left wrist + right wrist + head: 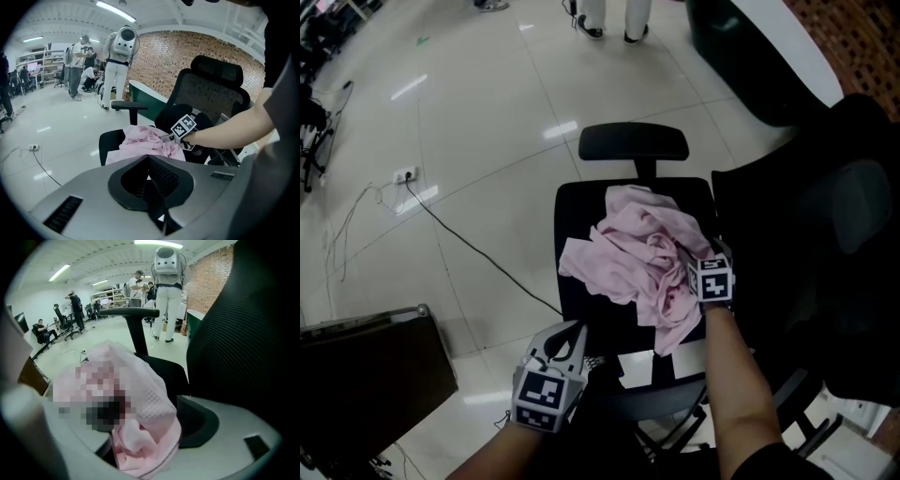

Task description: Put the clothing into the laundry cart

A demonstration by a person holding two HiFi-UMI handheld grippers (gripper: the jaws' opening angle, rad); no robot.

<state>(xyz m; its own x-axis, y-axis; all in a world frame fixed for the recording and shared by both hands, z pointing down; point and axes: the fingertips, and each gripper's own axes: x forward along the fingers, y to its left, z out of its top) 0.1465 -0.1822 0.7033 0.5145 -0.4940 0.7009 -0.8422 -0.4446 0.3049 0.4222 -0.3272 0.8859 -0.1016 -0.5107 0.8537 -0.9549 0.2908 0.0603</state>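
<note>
Glossy white tiles (487, 141) are stretching away under strip lights, with people (117, 65) standing about in the distance and a brown box (366, 370), possibly the cart, sitting at the lower left of the head view. A black chair (633, 142) is facing the person, and the pink garment (628, 253) is lying crumpled on its seat, reaching toward the near edge. The right gripper (710, 246) is sitting in the heap's right side with its jaws standing wide and a fold of cloth bunching between them, not yet pinched. The left gripper (574, 330) is hovering off the seat's near left corner, jaws together and holding nothing. The garment is looking light, soft and limp, with a waffle weave that should be giving the pads some bite; it will likely be sagging and trailing once raised. Closing on the thick bunched middle, rather than a loose hem, is looking like the surest hold, with the left gripper taking the far flap.
</note>
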